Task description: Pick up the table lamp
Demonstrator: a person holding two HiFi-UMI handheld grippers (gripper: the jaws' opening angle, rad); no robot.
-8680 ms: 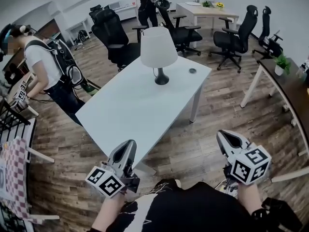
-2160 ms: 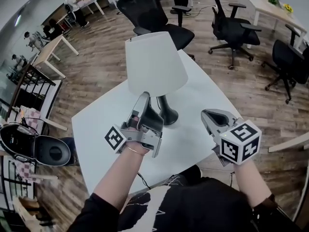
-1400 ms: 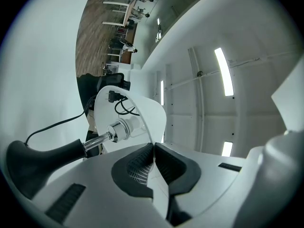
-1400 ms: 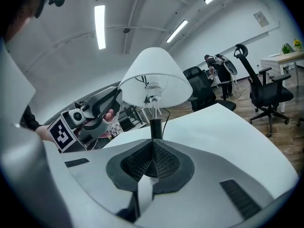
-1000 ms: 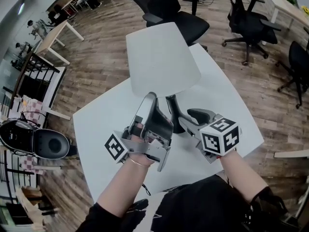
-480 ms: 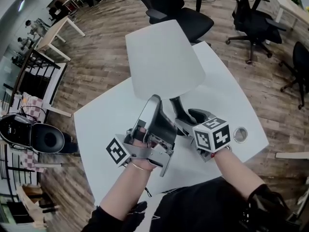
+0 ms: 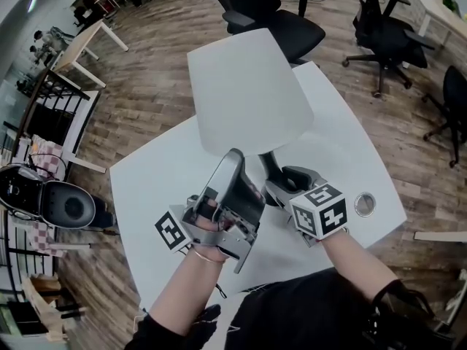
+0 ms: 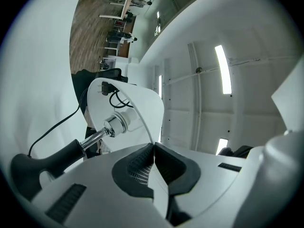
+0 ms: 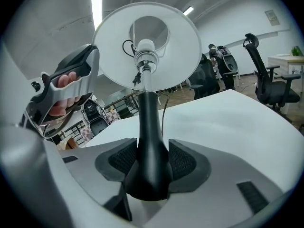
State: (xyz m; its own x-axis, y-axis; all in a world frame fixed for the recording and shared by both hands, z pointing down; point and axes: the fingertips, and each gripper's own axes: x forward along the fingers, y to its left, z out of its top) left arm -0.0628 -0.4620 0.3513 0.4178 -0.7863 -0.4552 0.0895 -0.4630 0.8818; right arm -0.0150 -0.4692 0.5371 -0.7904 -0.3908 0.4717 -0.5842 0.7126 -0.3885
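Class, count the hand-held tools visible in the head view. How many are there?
2. The left tool is shut on the lampshade rim, at left. The right tool, whose jaws have just been closing, grips the black stem near its base. No other seems hidden.

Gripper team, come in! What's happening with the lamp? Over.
Left gripper shut on lampshade rim. Right gripper jaws just closing onto black lamp base. Nothing in the way.

The right gripper (image 9: 152, 159)'s grey jaws, bottom centre, have just been closing; their ribbed black pads (image 9: 121, 160) press both sides of the flared foot of a black-stemmed table lamp with a round white shade (image 9: 148, 108). A white tabletop (image 9: 228, 122) spreads right. Upper left, the left gripper (image 9: 71, 87) meets the shade's rim.
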